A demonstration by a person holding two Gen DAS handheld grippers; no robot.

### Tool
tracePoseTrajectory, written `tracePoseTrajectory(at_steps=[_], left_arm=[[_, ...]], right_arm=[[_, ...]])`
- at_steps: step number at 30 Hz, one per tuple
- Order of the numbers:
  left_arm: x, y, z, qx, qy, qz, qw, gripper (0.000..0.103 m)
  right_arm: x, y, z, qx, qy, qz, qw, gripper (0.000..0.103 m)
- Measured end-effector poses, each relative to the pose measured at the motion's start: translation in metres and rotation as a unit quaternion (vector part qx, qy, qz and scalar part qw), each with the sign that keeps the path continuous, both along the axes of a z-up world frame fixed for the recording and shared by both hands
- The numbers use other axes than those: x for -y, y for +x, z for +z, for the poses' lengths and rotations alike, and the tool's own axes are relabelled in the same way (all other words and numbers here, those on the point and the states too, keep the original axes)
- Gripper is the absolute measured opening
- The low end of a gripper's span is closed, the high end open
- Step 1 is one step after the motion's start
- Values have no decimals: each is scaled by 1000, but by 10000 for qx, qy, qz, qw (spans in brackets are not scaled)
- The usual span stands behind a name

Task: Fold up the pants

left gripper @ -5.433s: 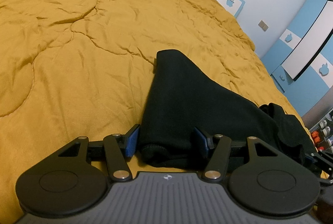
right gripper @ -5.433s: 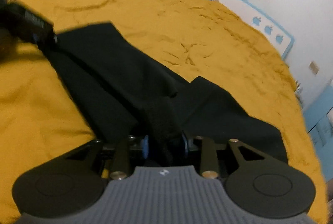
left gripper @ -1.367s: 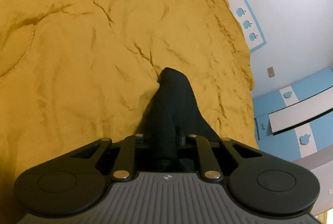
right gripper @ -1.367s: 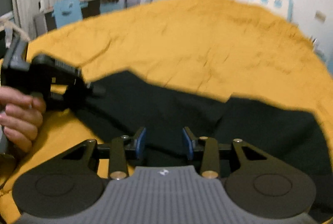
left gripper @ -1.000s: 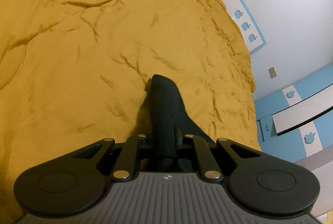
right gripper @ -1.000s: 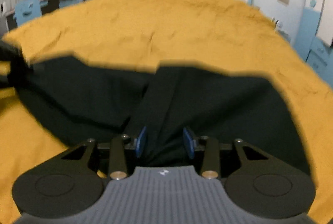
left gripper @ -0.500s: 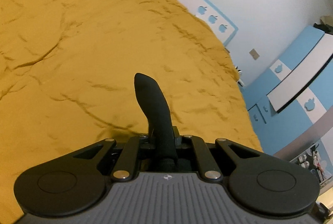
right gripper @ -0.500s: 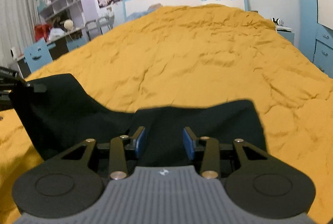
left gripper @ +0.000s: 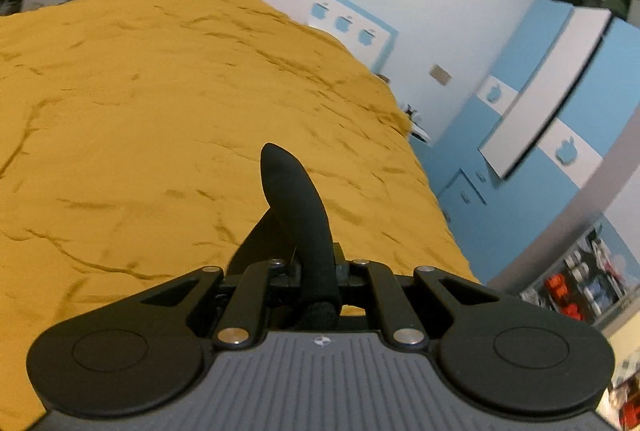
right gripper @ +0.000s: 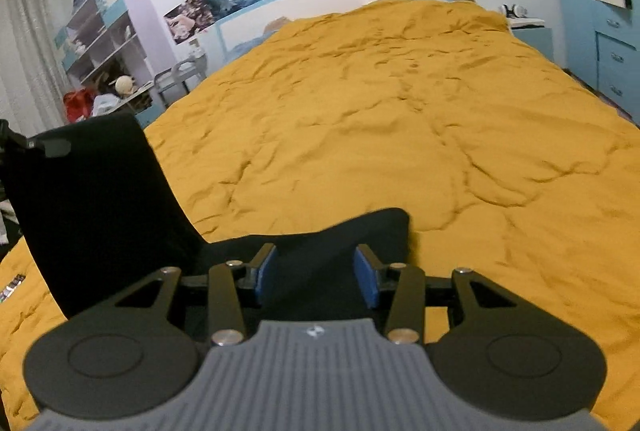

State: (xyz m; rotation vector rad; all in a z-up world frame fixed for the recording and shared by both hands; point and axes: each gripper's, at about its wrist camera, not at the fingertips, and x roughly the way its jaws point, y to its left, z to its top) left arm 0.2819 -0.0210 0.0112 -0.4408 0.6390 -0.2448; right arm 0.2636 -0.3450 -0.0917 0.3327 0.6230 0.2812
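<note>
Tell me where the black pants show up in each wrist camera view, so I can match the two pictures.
Left wrist: black pants, a narrow fold rising at bottom centre, clamped in the left gripper.
Right wrist: black pants, lifted at left, draping to bottom centre.
Shared landmark: headboard with blue apple shapes, behind the yellow quilt.

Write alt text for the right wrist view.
The right tool has its blue pads apart around black pants lying on a yellow quilt. At far left, the left tool lifts one end of the pants.
</note>
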Motion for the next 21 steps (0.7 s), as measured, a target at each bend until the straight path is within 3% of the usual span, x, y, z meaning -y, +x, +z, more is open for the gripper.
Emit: tracePoseTrajectory(at_steps=[6, 13, 21], left_arm=[[39, -3, 0, 51, 153, -273, 9995, 9], [98, -6, -5, 153, 713, -602, 9955, 9], [167, -15, -37, 31, 1203, -1131, 9863, 9]], right_arm=[[29, -13, -1, 6, 229, -282, 9993, 40], [59, -22, 6, 77, 394, -545, 9977, 40], [89, -36, 7, 54, 470, -903, 9948, 40]])
